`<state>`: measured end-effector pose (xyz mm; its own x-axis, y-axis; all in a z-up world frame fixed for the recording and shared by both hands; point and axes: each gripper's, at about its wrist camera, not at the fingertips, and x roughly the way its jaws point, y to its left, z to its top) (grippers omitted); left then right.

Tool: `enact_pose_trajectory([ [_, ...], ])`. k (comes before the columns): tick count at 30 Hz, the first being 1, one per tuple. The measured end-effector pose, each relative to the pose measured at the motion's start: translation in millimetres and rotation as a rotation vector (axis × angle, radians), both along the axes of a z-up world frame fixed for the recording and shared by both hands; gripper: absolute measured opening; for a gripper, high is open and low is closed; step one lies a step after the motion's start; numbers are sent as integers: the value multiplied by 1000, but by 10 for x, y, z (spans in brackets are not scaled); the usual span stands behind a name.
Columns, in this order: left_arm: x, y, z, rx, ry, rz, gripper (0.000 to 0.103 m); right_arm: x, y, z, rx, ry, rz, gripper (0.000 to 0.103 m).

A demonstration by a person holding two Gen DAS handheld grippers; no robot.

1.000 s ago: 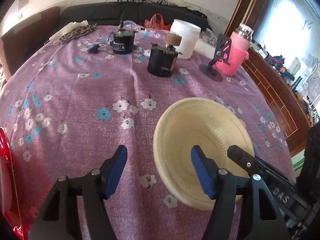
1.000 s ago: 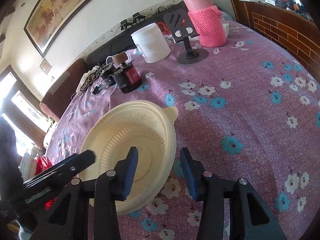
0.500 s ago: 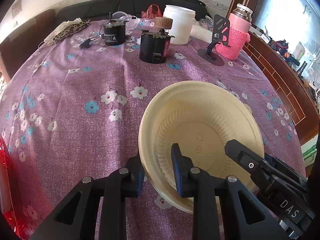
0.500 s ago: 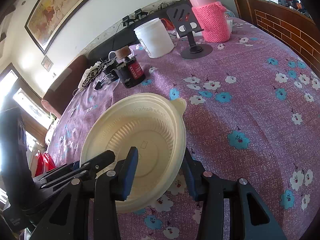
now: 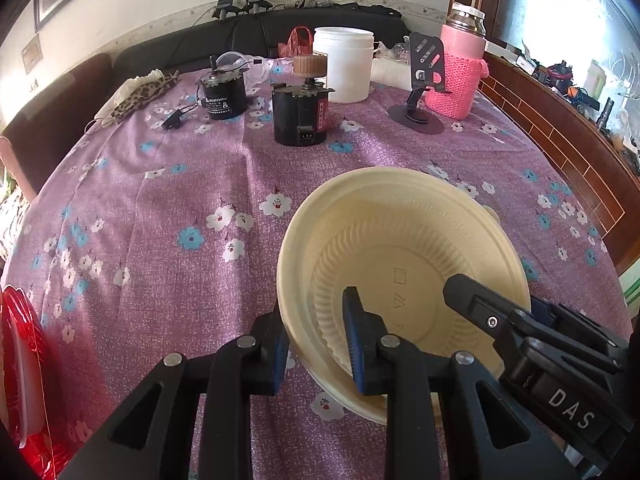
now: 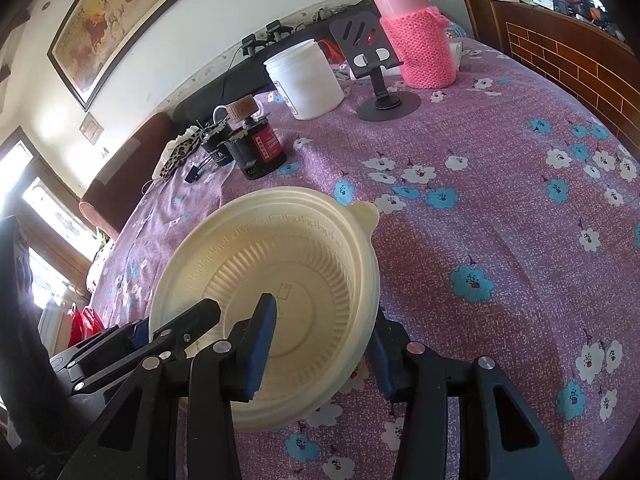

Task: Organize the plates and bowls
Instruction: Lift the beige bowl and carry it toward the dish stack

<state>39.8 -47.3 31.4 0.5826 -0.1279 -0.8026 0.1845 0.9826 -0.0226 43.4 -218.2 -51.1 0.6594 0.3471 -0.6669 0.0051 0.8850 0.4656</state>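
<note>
A cream ribbed plastic bowl (image 5: 404, 264) is held tilted above the purple flowered tablecloth (image 5: 160, 208). My left gripper (image 5: 316, 344) is shut on the bowl's near left rim, one finger inside and one outside. My right gripper (image 6: 320, 344) straddles the bowl's (image 6: 280, 272) right rim, one finger inside and one outside; its jaws stand apart and I cannot tell if they press the rim. The right gripper also shows in the left wrist view (image 5: 532, 344), and the left gripper shows in the right wrist view (image 6: 176, 328). A red plate (image 5: 20, 364) lies at the left edge.
At the back of the table stand a white tub (image 5: 343, 64), a pink knit-covered flask (image 5: 458, 68), a black phone stand (image 5: 420, 80), two black motors (image 5: 300, 114) and a leopard-print cloth (image 5: 136, 94). A brick-pattern ledge (image 5: 560, 140) runs along the right.
My left gripper closed on the bowl's left rim. The bowl rose and tilted off the cloth between both grippers. The right gripper's fingers moved around the right rim.
</note>
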Motion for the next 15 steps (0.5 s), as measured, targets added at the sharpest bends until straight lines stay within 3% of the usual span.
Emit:
enact_pose_trajectory([
  [15, -35, -67, -33, 27, -3, -10, 25, 22, -16, -27, 3, 13, 1, 47],
])
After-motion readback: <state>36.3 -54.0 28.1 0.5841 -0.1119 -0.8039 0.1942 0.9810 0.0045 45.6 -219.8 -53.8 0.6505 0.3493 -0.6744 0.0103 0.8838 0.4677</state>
